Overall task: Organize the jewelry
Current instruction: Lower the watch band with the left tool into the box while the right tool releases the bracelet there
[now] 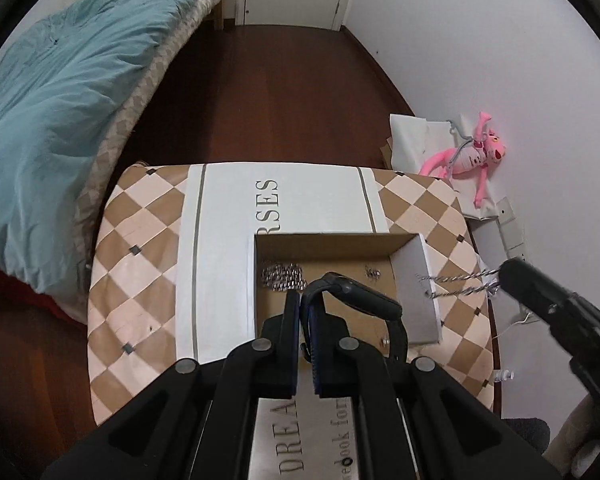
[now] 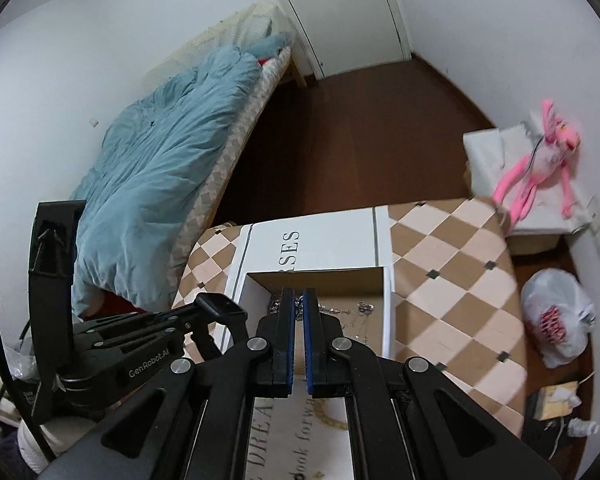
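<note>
An open cardboard box [image 1: 416, 280] with white walls stands on the checkered table [image 1: 140, 240]. A silver chain pile [image 1: 282, 276] and small earrings [image 1: 372, 273] lie inside it. My left gripper [image 1: 301, 300] is shut on a black smartwatch [image 1: 360, 300] and holds it over the box. My right gripper [image 2: 299, 296] is shut on a twisted silver chain [image 1: 456, 284], which hangs across the box's right wall; the chain is hidden in the right wrist view. The left gripper with the watch [image 2: 220, 308] shows at the left of the right wrist view.
A bed with a blue duvet [image 1: 60, 100] is to the left. A pink plush toy [image 1: 472, 156] lies on white boxes to the right. A white plastic bag [image 2: 556, 320] sits on the floor. Dark wooden floor [image 1: 280, 100] lies beyond the table.
</note>
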Demonstrator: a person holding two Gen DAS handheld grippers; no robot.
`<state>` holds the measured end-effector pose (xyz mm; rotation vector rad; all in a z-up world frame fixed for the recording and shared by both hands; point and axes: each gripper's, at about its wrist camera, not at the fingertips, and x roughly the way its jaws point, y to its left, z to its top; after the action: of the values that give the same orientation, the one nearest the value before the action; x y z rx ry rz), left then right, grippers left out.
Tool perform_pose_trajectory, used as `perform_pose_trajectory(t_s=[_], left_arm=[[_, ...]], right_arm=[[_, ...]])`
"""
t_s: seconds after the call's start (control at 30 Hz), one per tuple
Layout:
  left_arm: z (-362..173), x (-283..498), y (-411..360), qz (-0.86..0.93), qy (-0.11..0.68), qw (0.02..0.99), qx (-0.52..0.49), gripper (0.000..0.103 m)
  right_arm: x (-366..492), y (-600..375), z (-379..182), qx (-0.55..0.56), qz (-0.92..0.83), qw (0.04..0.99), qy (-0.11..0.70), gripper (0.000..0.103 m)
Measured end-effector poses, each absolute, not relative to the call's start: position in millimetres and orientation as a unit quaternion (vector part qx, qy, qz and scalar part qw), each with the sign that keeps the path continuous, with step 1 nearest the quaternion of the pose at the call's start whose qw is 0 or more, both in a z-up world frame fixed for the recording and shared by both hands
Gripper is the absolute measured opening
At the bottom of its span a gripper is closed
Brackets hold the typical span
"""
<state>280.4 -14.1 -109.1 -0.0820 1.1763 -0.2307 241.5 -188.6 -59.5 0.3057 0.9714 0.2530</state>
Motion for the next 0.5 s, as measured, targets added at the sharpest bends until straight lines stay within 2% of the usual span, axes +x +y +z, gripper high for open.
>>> perform_pose_trajectory(t_s=[0.23, 0.4, 0.5], left_arm=[[-134.5, 305.2, -18.2, -0.109, 0.585, 0.803, -0.037, 0.005], [-152.7, 313.8, -22.2, -0.095, 0.619, 0.779, -0.032, 0.008], [-153.3, 313.9, -21.2, -0.098, 0.621, 0.777, -0.040, 0.014]], right_arm=[[275.8, -192.8, -105.0, 0.182, 0.148, 0.818, 0.525, 0.004], [287.8, -191.7, -133.1, 0.165, 0.144, 0.795, 0.565, 0.004], [290.6, -191.7, -140.9, 0.147, 0.136, 0.789, 0.581, 0.005]])
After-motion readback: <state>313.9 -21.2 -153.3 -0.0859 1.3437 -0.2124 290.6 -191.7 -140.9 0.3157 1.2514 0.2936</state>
